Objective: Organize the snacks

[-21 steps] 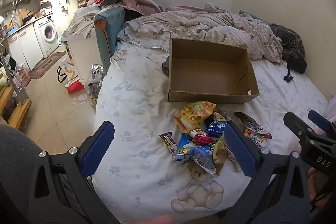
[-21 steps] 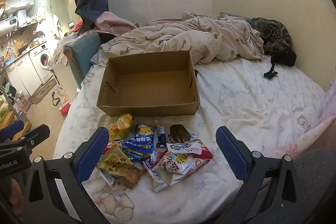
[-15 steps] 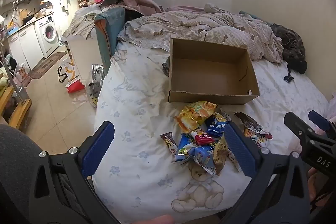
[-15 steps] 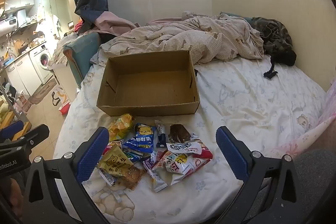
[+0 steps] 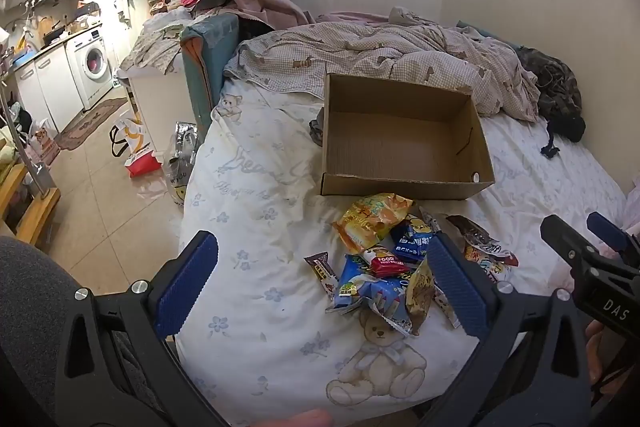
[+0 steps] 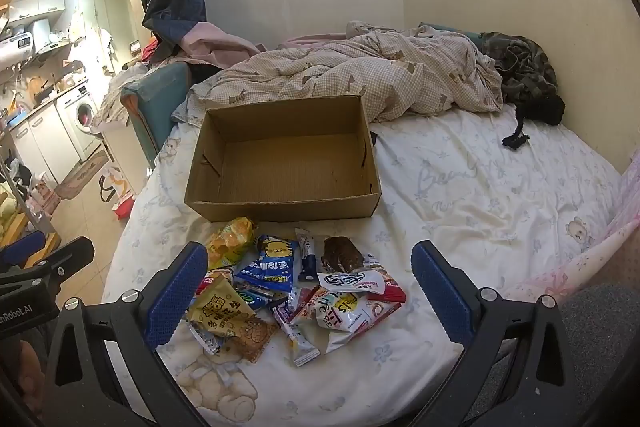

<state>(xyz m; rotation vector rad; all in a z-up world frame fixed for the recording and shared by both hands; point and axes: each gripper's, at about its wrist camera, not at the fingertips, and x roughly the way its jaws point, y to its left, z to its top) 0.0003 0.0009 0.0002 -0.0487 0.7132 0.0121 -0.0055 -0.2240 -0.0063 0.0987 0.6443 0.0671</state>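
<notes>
Snacks (image 6: pixel 292 291) lie heaped on the bed sheet (image 6: pixel 460 195), just in front of the cardboard box (image 6: pixel 280 207), which sits with its top open and nothing inside. We hold both tools above the near edge of the heap: our left gripper (image 5: pixel 324 287) and our right gripper (image 6: pixel 308 295) each have their jaws spread wide, with nothing between the pads. We judge these packets light, soft and crinkly, with slick foil or plastic skins that can slide out of a pinch or crush if squeezed hard. The yellow bag (image 6: pixel 230 243) nearest the box looks puffed with air, so we would take it by a flat sealed end rather than across its belly. The thin stick packet (image 6: pixel 306 255) and the dark brown packet (image 6: pixel 340 255) lie on top and partly apart from the rest, which makes them easy first picks at mid-length. The white pouch (image 6: pixel 344 311) overlaps several others; lifting it by its free lower corner should keep its neighbours from being dragged along toward the box.
</notes>
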